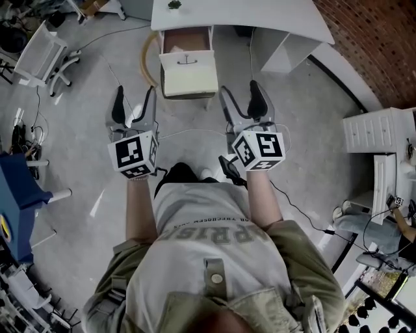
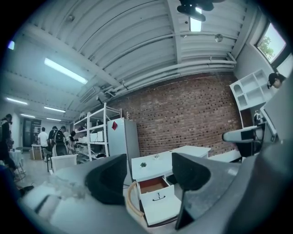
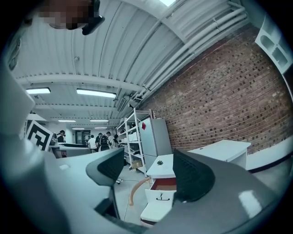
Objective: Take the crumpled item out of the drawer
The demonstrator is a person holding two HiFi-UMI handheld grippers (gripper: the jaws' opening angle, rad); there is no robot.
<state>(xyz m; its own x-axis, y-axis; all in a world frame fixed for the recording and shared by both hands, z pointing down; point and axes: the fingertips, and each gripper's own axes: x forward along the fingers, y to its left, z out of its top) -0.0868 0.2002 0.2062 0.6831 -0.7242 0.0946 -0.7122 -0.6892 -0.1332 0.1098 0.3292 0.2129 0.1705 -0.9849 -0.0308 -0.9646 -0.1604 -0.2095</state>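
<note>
Ahead of both grippers, well apart from their tips, a drawer [image 1: 187, 45] stands pulled out of a white worktop [image 1: 260, 16], showing a brown interior and a dark handle on its white front panel. The contents cannot be made out from any view, so the crumpled item is not located; if present, it lies inside that drawer, beyond the reach of either gripper. The left gripper [image 1: 134, 104] is held level with its jaws wide apart; in the left gripper view the drawer [image 2: 158, 194] appears in the gap between the two dark pads, far off, and nothing is gripped. The right gripper [image 1: 240, 101] is likewise level, jaws spread, with nothing between them; its own view frames the same drawer [image 3: 161, 199] between the pads at a distance. Each gripper carries a marker cube at its rear, left [image 1: 134, 155] and right [image 1: 260, 149], just in front of the person's forearms. A small plant [image 1: 174, 4] sits on the worktop above the drawer, further from the grippers than the drawer front. A curved wooden piece [image 1: 148, 58] stands just beside the drawer, on the left gripper's side. Both grippers are side by side, apart from one another, over bare grey floor [image 1: 84, 162]. A brick wall [image 2: 192, 114] closes the room behind the worktop.
</note>
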